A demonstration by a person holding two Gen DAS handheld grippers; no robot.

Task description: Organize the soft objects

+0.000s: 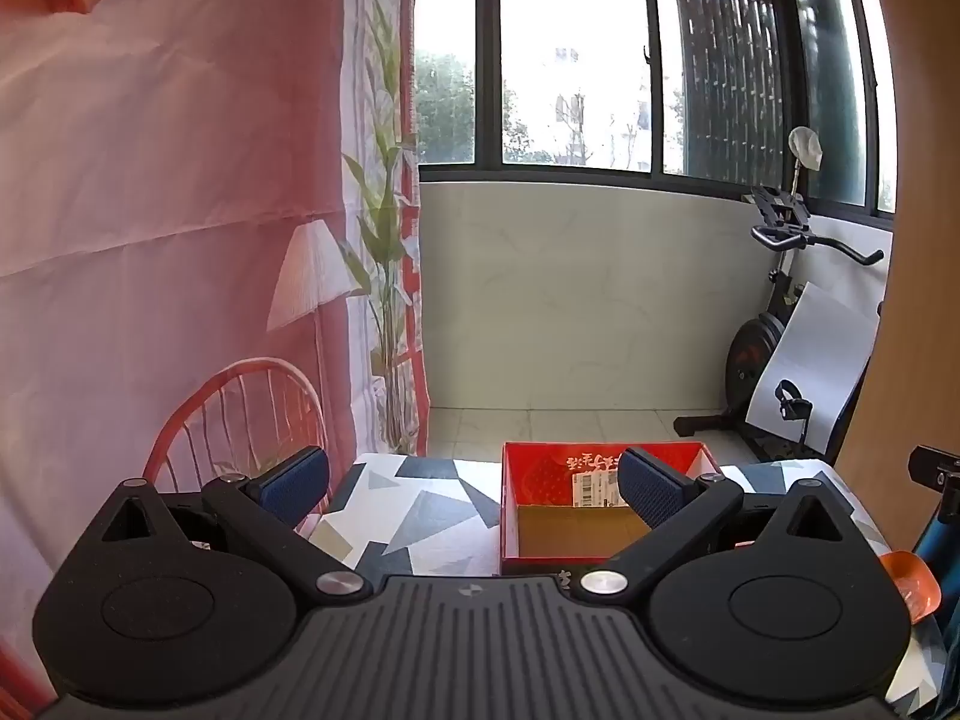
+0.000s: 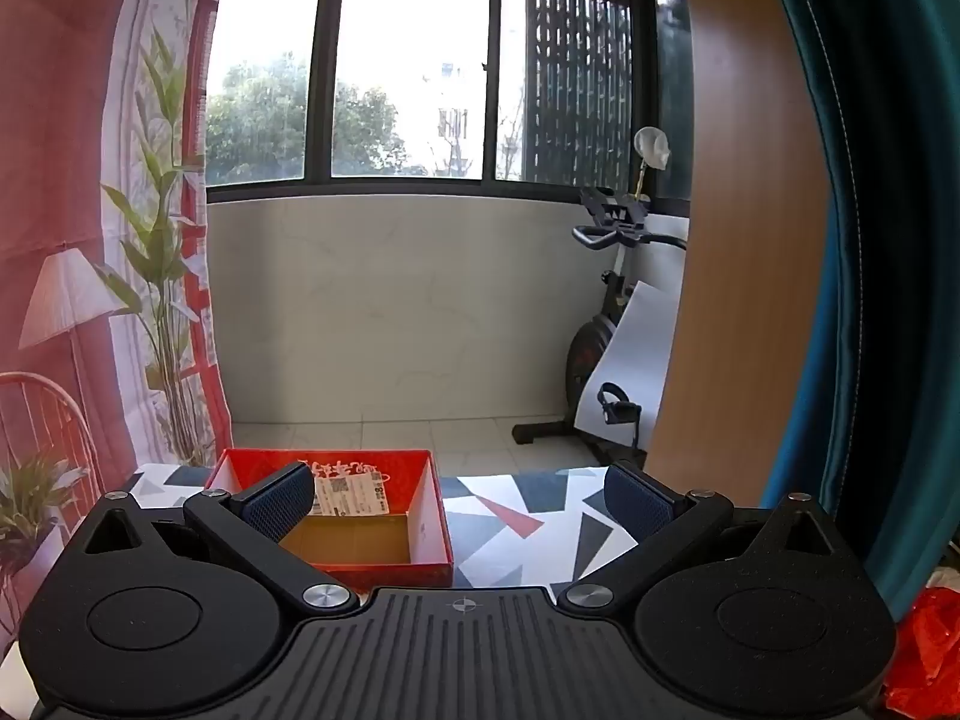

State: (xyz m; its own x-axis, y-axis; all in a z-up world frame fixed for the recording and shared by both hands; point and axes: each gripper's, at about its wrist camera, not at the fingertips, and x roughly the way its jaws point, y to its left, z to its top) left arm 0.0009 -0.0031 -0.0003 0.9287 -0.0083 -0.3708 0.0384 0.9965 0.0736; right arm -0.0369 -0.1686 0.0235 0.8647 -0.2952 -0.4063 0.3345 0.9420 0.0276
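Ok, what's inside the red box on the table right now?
The red box shows a bare brown cardboard floor and a white shipping label on its far inner wall. No soft things show. A gripper finger hides its near left corner.

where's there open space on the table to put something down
Bare patterned cloth lies right of the red box, out to the table's right edge, and also left of it. The box floor looks empty. Nothing looks crowded.

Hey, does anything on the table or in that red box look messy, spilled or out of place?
Nothing stands out. The red box sits flat on the patterned tablecloth, open and seemingly empty, with a shipping label on its inner wall. No spill or damage shows.
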